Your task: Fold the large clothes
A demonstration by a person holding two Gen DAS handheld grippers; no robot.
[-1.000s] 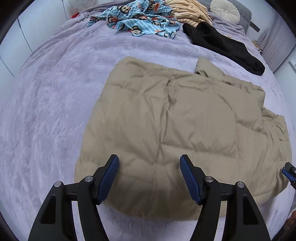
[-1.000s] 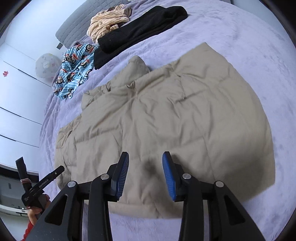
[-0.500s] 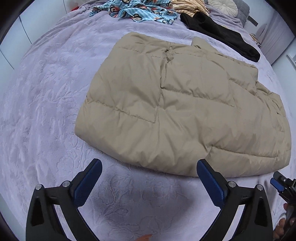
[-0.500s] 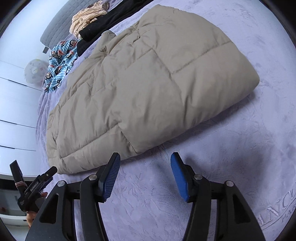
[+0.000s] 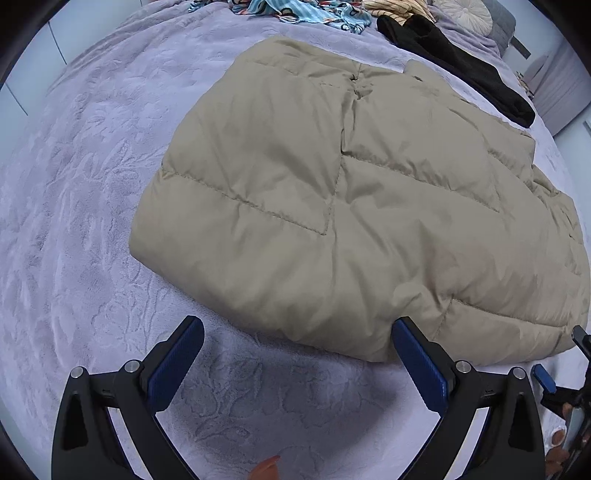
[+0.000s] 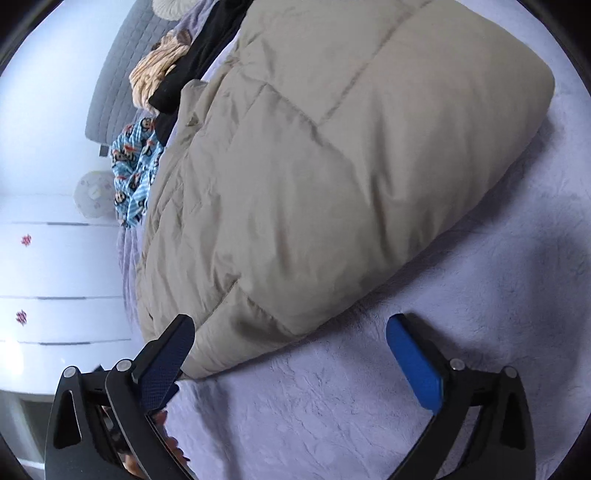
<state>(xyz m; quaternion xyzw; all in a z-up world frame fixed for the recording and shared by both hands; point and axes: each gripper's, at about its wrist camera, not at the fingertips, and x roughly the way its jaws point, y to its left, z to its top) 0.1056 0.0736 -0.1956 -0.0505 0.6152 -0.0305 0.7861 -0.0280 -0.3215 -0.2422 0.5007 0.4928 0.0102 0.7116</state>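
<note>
Closer now to the beige quilted jacket than half a second ago, in both views; wider apart too at the right hand-held gripper. Spread wide at the left hand-held gripper, nothing between the blue pads, poised over the lavender bedspread just short of the jacket's near folded edge, the right-side pad close against that edge. Folded into a thick padded rectangle, lying flat in the middle of the bed. Beyond it, at the far end: a blue monkey-print garment, a striped yellow garment, a black garment and a round cushion. At the right hand-held gripper, likewise spread and holding nothing, low over the bedspread, the left-side pad just at the jacket's near corner, the other pad well clear over bare bedspread. Grey headboard and white drawers at far left there.
</note>
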